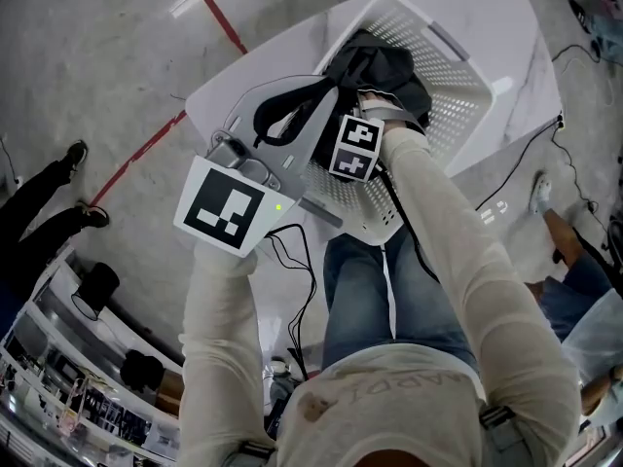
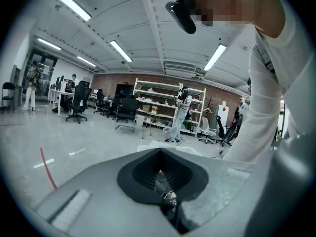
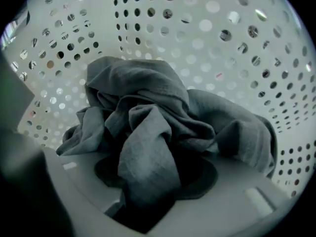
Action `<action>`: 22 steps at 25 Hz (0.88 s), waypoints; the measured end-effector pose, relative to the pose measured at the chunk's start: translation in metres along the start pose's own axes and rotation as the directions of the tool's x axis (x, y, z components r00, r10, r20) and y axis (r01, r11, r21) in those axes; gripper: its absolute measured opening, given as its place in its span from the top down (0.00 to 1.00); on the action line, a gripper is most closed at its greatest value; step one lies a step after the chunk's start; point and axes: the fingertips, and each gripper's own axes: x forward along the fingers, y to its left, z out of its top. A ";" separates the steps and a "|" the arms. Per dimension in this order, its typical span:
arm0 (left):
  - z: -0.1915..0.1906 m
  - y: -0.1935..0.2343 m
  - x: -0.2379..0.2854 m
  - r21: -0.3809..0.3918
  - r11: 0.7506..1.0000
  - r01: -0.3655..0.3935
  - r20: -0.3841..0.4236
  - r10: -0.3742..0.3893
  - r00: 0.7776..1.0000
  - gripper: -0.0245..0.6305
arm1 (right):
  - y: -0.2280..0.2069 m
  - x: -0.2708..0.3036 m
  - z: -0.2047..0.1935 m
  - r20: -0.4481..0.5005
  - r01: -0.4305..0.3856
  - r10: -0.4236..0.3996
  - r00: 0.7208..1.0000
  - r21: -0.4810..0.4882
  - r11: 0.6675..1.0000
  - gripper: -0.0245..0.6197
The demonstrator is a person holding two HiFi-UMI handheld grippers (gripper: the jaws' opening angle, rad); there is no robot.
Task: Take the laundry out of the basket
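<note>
A white perforated laundry basket (image 1: 458,76) stands on a white table (image 1: 526,17). A crumpled dark grey garment (image 1: 389,66) lies inside it and fills the right gripper view (image 3: 148,107), with the basket wall (image 3: 207,23) behind it. My right gripper (image 1: 375,105) reaches into the basket and is shut on a fold of the garment (image 3: 148,201); in the head view its jaw tips are buried in the cloth. My left gripper (image 1: 316,90) hovers at the basket's near-left rim, jaws together and empty, pointing out across the room (image 2: 160,181).
The table's left edge runs beside a red floor line (image 1: 214,8). Cables (image 1: 516,163) trail on the floor to the right. Someone's legs (image 1: 49,202) show at the left and another person (image 1: 574,270) at the right. Shelving (image 2: 168,102) and office chairs (image 2: 79,102) stand far off.
</note>
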 end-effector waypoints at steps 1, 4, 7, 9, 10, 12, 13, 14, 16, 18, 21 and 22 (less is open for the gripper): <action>0.000 0.000 0.000 -0.001 1.000 -0.001 0.000 0.001 1.000 0.96 | 0.002 -0.001 0.001 -0.008 0.003 -0.003 1.000 -0.014 1.000 0.61; 0.002 -0.001 0.000 0.002 1.000 -0.001 0.001 0.001 1.000 0.96 | 0.003 -0.004 0.003 0.013 0.000 0.000 1.000 0.002 1.000 0.71; 0.002 -0.007 0.003 0.008 1.000 0.001 0.001 -0.001 1.000 0.96 | 0.001 -0.014 -0.001 0.074 -0.026 0.022 0.997 0.053 0.998 0.74; 0.004 -0.006 0.001 0.008 1.000 -0.004 0.003 0.004 1.000 0.96 | -0.004 -0.027 0.002 0.120 -0.028 0.020 0.993 0.068 0.997 0.74; 0.006 -0.004 -0.002 0.009 1.000 -0.008 0.005 0.008 1.000 0.96 | -0.006 -0.036 0.006 0.146 -0.023 0.012 0.989 0.074 0.997 0.75; 0.009 -0.002 -0.006 0.012 1.000 -0.018 0.009 0.018 1.000 0.96 | -0.012 -0.059 0.014 0.202 -0.012 -0.007 0.979 0.093 0.996 0.75; 0.012 -0.003 -0.008 0.014 1.000 -0.023 0.013 0.023 1.000 0.96 | -0.016 -0.071 0.017 0.230 -0.005 -0.020 0.973 0.105 0.995 0.75; 0.015 -0.004 -0.009 0.016 0.999 -0.028 0.019 0.028 0.999 0.96 | -0.020 -0.083 0.020 0.259 0.004 -0.034 0.965 0.118 0.993 0.75; 0.023 -0.007 -0.012 0.012 0.999 -0.039 0.031 0.039 0.999 0.96 | -0.025 -0.109 0.024 0.312 0.011 -0.057 0.948 0.147 0.989 0.75; 0.033 -0.010 -0.017 -0.005 0.999 -0.053 0.034 0.053 0.998 0.96 | -0.025 -0.136 0.025 0.354 0.004 -0.069 0.933 0.179 0.984 0.76; 0.054 -0.013 -0.025 -0.019 0.997 -0.080 0.038 0.081 0.996 0.96 | -0.031 -0.179 0.024 0.420 0.004 -0.108 0.901 0.241 0.970 0.76; 0.062 -0.014 -0.027 -0.017 0.996 -0.090 0.046 0.091 0.995 0.96 | -0.035 -0.194 0.024 0.443 0.007 -0.128 0.887 0.264 0.964 0.76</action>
